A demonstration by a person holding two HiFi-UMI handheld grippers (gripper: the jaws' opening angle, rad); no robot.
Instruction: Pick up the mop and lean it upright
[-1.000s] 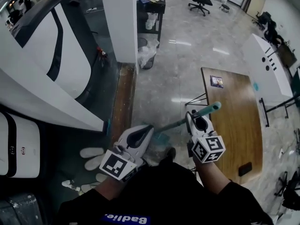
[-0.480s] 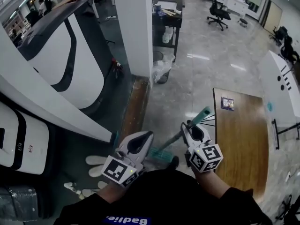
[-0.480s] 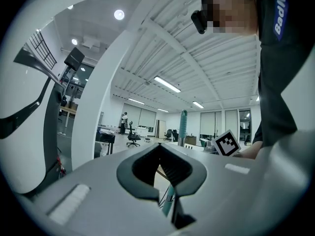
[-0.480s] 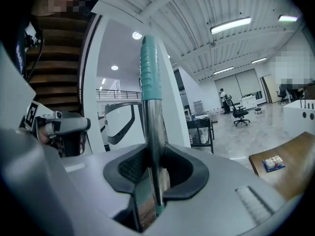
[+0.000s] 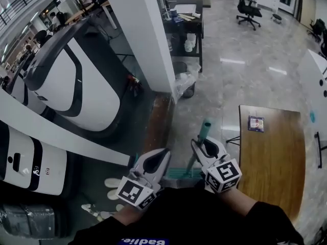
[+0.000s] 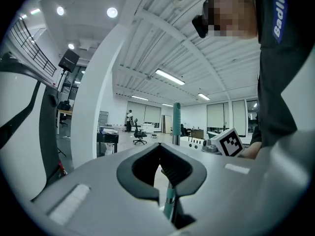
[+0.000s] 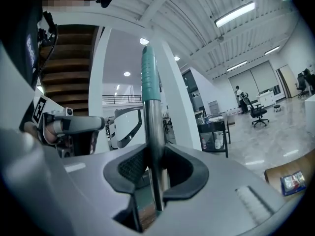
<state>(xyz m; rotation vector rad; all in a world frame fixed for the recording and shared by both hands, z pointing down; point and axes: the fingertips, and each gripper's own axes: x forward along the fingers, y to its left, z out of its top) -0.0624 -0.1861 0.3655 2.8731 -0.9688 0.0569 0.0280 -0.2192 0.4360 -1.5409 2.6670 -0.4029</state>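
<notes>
A pillar [image 5: 148,40] rose upper centre, a table [image 5: 271,157] at right. The left gripper [image 5: 162,156] and right gripper [image 5: 196,146] clamped the mop [image 5: 205,129], pole near-upright, grip topmost.

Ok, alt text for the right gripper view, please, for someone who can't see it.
The right hand-held gripper is shut on the mop pole, which stands upright between its jaws, teal grip on top. Behind stands a white column; the left hand-held gripper shows at left.

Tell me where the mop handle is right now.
In the head view the mop handle stands roughly upright just right of centre, clamped in the tongs of the right gripper, left of the wooden table.
</notes>
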